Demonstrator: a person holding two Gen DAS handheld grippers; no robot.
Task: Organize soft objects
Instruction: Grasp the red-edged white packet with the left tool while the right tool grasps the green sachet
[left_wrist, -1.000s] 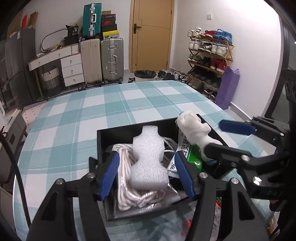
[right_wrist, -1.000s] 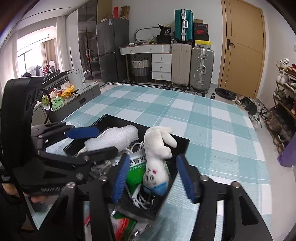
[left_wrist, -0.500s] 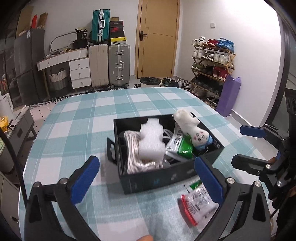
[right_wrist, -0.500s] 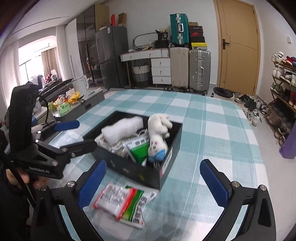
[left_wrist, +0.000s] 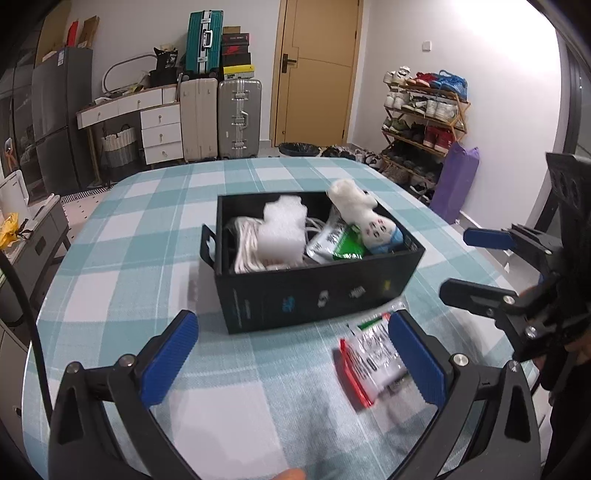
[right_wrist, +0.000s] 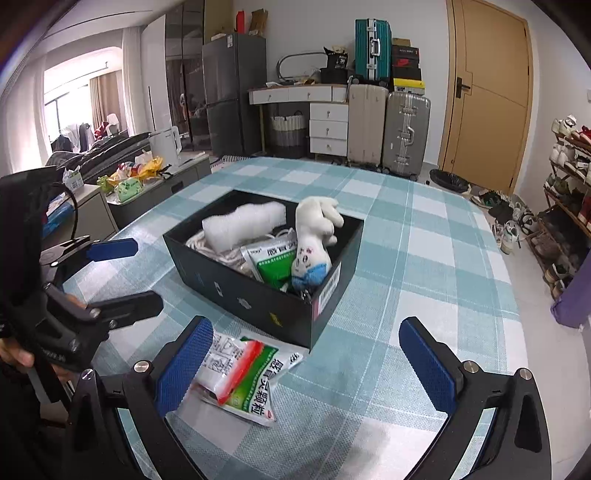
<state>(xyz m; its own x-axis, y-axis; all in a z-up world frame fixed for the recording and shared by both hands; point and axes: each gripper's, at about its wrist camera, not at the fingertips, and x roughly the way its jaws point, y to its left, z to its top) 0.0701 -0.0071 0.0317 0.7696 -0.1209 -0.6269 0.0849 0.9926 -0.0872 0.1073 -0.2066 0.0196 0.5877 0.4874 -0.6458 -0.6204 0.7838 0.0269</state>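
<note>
Left gripper (left_wrist: 295, 363) wide, empty | box (left_wrist: 317, 291): 1 | plush (left_wrist: 364, 218): 1 | loose packets (right_wrist: 245, 373): 2

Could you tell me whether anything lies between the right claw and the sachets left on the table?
Nothing visible does. The sachets lie on bare tablecloth before the black box, just ahead of the open right claw, towards its left finger.

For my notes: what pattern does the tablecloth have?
The tablecloth has a teal and white check, clearest in the right wrist view.
</note>
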